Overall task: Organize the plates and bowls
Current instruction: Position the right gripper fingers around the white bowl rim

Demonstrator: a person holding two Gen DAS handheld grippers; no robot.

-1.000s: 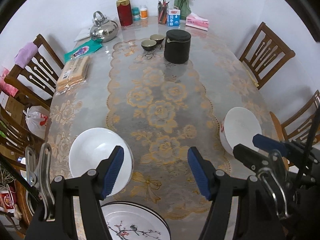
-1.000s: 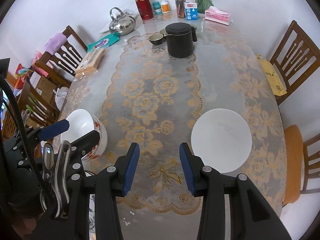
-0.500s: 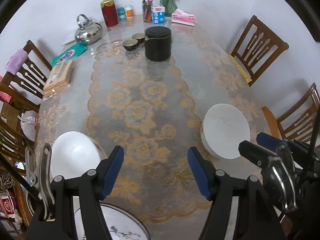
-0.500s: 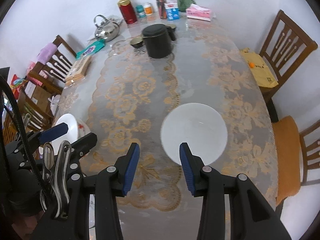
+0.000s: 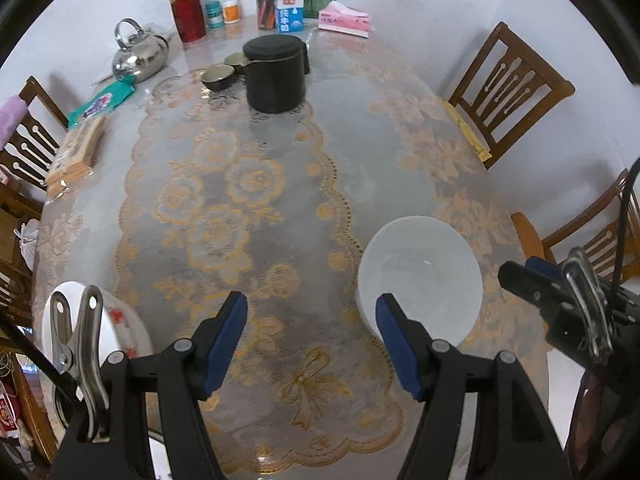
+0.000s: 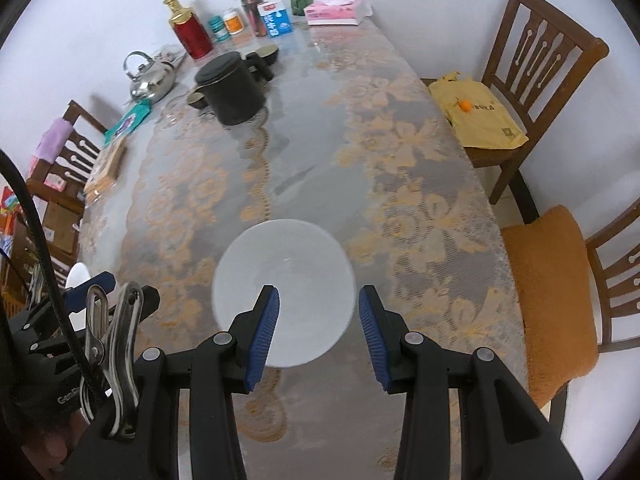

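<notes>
Seemingly glazed, round white bowl (image 6: 288, 264), lace-patterned tablecloth (image 6: 400, 152), glossy cover

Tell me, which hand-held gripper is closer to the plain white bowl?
Right. The right hand-held gripper hangs open directly over the plain white bowl; the left hand-held gripper sits beside it, over the lace tablecloth.

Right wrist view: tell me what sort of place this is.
Most likely a home dining room. A long table under a lace floral cloth is ringed by wooden chairs, and household things stand at its far end: a steel kettle, a tissue box and a white bowl.
</notes>
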